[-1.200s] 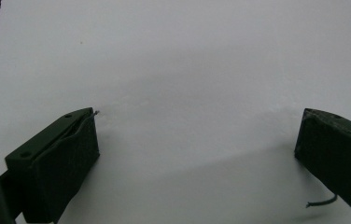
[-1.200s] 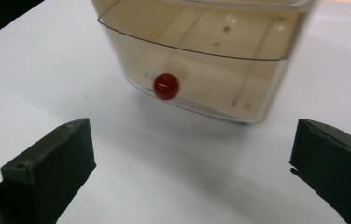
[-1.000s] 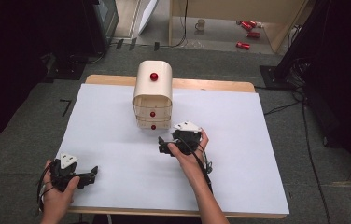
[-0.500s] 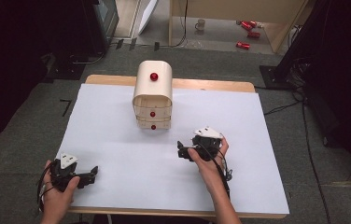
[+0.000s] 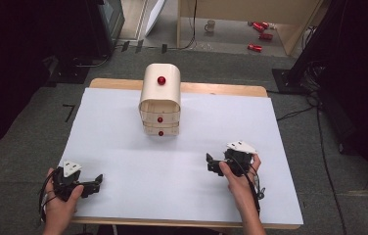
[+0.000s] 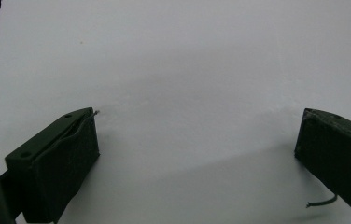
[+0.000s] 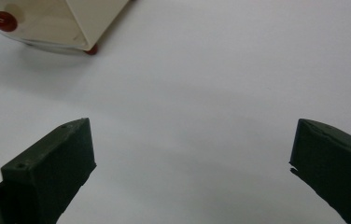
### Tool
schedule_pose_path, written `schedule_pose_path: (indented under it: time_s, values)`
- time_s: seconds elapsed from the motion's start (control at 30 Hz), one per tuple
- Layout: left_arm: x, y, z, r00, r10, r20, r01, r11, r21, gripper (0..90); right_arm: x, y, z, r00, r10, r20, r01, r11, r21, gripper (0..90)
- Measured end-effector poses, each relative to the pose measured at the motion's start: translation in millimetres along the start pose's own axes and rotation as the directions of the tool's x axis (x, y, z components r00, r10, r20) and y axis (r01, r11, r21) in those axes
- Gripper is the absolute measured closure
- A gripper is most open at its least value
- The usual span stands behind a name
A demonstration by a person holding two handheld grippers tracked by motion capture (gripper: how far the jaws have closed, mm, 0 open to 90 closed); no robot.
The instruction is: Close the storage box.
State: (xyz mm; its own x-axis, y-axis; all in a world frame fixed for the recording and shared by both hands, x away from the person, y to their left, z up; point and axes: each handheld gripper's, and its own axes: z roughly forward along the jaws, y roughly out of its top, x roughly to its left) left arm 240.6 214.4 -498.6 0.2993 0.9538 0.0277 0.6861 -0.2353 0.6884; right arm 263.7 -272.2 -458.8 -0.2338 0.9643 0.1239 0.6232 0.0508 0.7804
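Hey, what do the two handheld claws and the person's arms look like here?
Both the left claw and right claw are black, each topped by a grey three-cornered plate and trailing a thin black cable. Their jaws are blocky, dark, flat-faced pads. The forearms are bare, with no sleeves visible.

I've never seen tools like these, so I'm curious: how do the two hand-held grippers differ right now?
The left gripper sits at the near left corner of the table; the right gripper is farther in, on the right side. The right gripper lies nearer the small wooden drawer chest, and its own view catches the chest's corner, while the left gripper looks onto bare white surface. Both are open, hold nothing, and carry a grey plate on top.
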Motion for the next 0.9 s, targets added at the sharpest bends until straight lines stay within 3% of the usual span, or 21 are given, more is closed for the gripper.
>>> schedule_pose_path:
  time_s: [0.5,0.9]
  values:
    - [-0.1,0.0,0.0,1.0000,0.000,-0.001,0.000,1.0000,0.000,0.0,-48.5,-25.4,-24.3,0.9960,0.040,0.080,-0.040,0.999,0.009,0.0]
    - [-0.1,0.0,0.0,1.0000,0.000,0.000,0.000,1.0000,0.000,0.0,-84.8,-48.4,-41.4,0.9858,0.098,0.136,-0.102,0.995,0.019,0.0]
